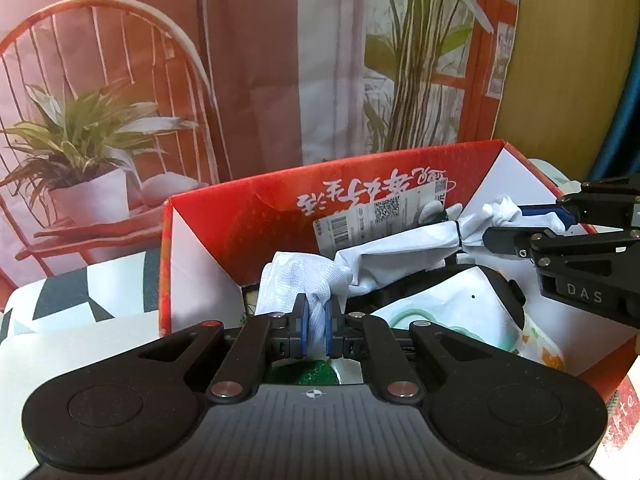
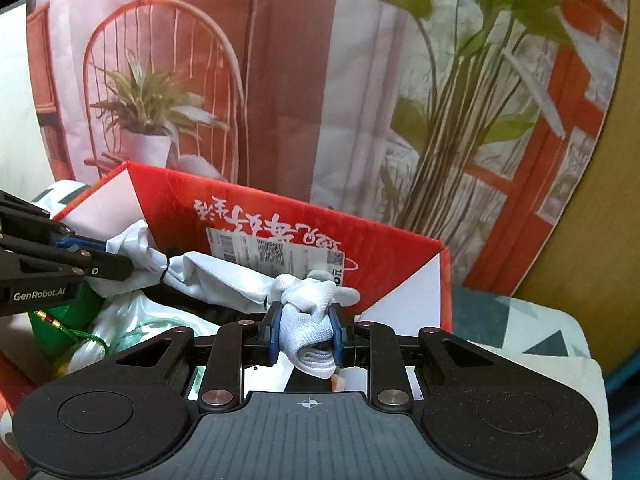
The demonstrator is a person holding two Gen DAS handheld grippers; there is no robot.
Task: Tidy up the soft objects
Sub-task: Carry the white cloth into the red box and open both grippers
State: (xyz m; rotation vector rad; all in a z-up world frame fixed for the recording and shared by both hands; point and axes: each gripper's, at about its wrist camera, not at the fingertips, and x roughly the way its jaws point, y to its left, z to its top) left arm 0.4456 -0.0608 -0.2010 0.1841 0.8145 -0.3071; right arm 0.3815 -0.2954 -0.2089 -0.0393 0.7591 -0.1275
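Observation:
A long white cloth bundle (image 1: 400,254), tied with a black band, stretches over an open red cardboard box (image 1: 248,216). My left gripper (image 1: 316,330) is shut on its knotted mesh end. My right gripper (image 1: 532,224) enters from the right, shut on the other end. In the right wrist view my right gripper (image 2: 305,334) pinches a white knotted end, the cloth (image 2: 224,276) runs left to my left gripper (image 2: 116,258), which clamps the far end above the box (image 2: 400,248).
The box holds a white plush with black parts (image 1: 476,300), a white plastic bag (image 2: 120,320) and a green item (image 2: 68,316). A printed backdrop (image 1: 240,60) of a chair and plants hangs behind. A patterned cushion (image 2: 520,320) lies beside the box.

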